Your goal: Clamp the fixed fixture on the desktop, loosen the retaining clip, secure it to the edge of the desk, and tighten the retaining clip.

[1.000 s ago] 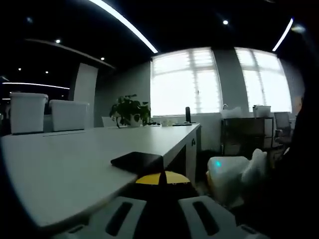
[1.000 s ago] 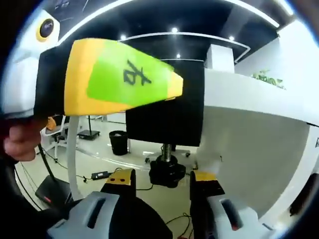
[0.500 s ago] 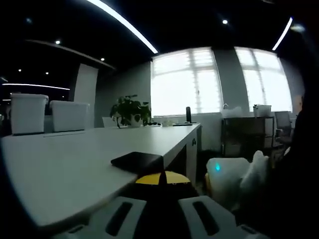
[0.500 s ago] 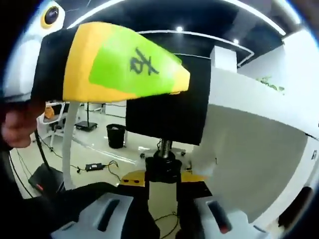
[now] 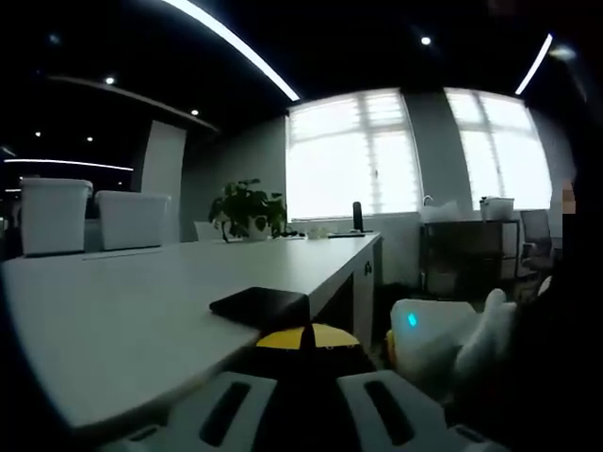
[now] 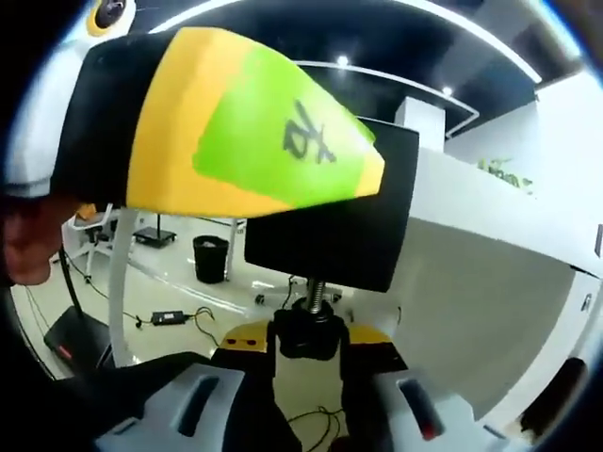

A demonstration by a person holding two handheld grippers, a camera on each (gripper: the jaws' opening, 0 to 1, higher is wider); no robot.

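Office light comes from big windows [image 5: 415,151] behind a long white desk [image 5: 141,311]. In my left gripper view, my left gripper [image 5: 306,395] sits at the desk's near edge, jaws close together with something black and yellow between them — I take it to be the clamp [image 5: 262,306], whose flat black top plate lies on the desktop just ahead of the jaws, but I cannot tell for sure that the jaws are gripping it. To the right, off the desk, my right gripper [image 5: 429,334] shows as a white body with a small blue light.

In my right gripper view, my right gripper [image 6: 309,341] is closed on the knob [image 6: 306,330], the black round piece at the bottom of a threaded screw [image 6: 316,290]. Its long axis runs straight up from the knob into the clamp's black body, which hugs the desk edge. My left gripper fills the upper left, black with a yellow and green label, a hand at the left edge.

Farther out: two white bins [image 5: 55,215] on the desk's far side — contents hidden — and a plant [image 5: 247,209] beyond. On the floor, a black bin [image 6: 209,258].
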